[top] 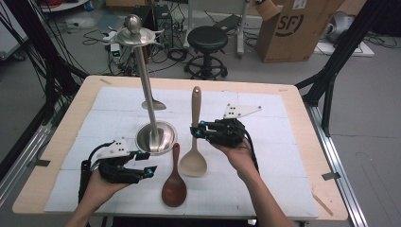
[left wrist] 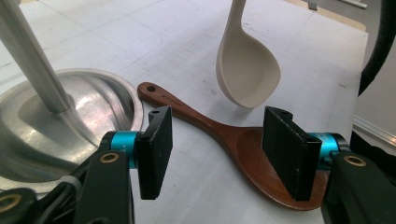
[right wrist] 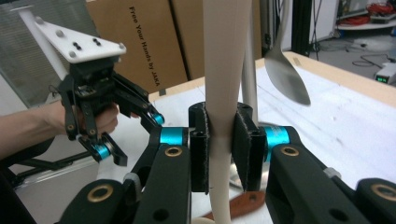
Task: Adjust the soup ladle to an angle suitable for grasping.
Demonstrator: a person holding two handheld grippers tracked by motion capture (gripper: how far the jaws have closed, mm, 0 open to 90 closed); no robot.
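Observation:
A steel stand (top: pixel 156 138) rises from a round base (left wrist: pixel 79 116), and a metal spoon (top: pixel 154 105) hangs from one of its top hooks. My right gripper (top: pixel 196 130) is shut on the handle of a beige spoon (top: pixel 193 163), holding it upright with the bowl down, just above the mat. In the right gripper view both pads clamp the beige handle (right wrist: pixel 219 140), and the metal spoon (right wrist: pixel 287 77) hangs behind. A brown wooden spoon (top: pixel 174 185) lies flat on the mat. My left gripper (top: pixel 146 163) is open just left of it, with the brown spoon (left wrist: pixel 210 123) lying beyond its pads.
A white mat (top: pixel 265 165) covers the wooden table (top: pixel 307 142). On the floor beyond the far edge stand a black stool (top: pixel 207 40), a cardboard box (top: pixel 295 28) and loose cables. The left gripper (right wrist: pixel 128 135) faces mine across the stand.

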